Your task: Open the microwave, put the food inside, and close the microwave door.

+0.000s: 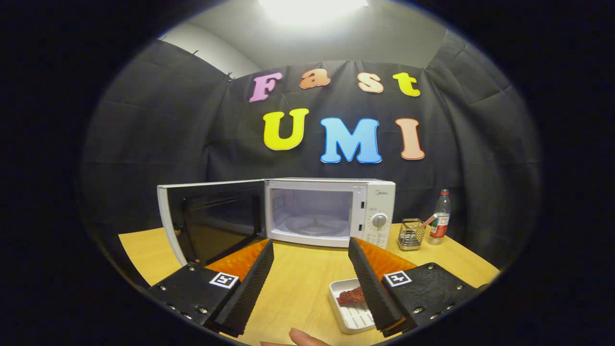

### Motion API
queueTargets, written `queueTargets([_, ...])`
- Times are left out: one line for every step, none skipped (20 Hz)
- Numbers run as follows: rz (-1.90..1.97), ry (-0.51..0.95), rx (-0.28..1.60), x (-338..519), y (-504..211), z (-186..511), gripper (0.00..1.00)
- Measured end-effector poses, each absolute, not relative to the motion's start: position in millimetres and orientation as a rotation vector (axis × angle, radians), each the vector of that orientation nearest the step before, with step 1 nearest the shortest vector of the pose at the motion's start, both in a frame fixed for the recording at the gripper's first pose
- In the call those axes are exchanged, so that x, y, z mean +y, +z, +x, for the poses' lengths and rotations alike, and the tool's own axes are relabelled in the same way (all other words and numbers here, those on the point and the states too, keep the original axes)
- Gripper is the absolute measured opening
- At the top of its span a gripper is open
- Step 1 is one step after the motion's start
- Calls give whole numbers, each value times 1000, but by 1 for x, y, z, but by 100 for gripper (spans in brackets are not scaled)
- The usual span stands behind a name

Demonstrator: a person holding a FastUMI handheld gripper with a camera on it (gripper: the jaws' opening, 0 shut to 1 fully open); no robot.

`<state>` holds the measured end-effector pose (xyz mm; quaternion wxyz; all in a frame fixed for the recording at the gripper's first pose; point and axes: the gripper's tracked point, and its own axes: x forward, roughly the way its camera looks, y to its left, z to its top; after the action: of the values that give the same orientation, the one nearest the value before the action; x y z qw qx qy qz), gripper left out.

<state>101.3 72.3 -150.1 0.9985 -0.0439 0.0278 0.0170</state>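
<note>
1. Microwave (331, 211) stands at the back of the table (302, 274), close to the cloth wall and well beyond the fingers.
2. Its door (211, 223) is swung wide open to the left on its hinge, with the dark window facing the camera. The door's lower edge hangs just past the left finger's tip.
3. Inside, the cavity is lit and pale, and the glass turntable (314, 226) lies bare on the floor of it.
4. On the right of the microwave's front sits the control panel with a round knob (379, 220).
5. Food (351, 295), a reddish-brown piece, lies in a white tray (350, 315) on the table. The tray is near the camera, just inside the right finger, which covers part of its right side.
6. Gripper (311, 247) is spread wide and grasps nothing. Bare table shows between the fingers, and their tips point toward the microwave's open mouth.
7. Whether the right finger touches the tray cannot be told from this angle.
8. A fingertip (302, 338) of the person shows at the near edge of the table, between the two fingers and just left of the tray.
9. To the right of the microwave stands a wire holder (411, 235) with a small utensil leaning in it.
10. Just right of the holder stands an upright bottle (440, 217) with a red label.
</note>
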Motion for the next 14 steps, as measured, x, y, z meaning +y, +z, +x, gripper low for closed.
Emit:
queueTargets([-97,16,61,57,-154,105,95])
queueTargets([-95,7,72,43,-158,109,95])
queueTargets([-83,-3,82,30,-163,111,95])
queueTargets([-68,-12,91,17,-167,115,94])
queueTargets([-50,-21,100,6,-173,118,95])
queueTargets([-21,-25,117,-5,-179,122,94])
queueTargets([27,-15,136,-12,-186,125,95])
queueTargets([86,0,148,-18,-192,129,95])
queueTargets([147,-1,154,-26,-197,131,95])
queueTargets([213,-2,165,-35,-202,134,95])
queueTargets([281,-9,179,-42,-212,141,86])
queueTargets([348,-3,204,-47,-222,145,84])
queueTargets([407,6,231,-48,-232,147,84])
queueTargets([472,36,259,-44,-243,149,84])
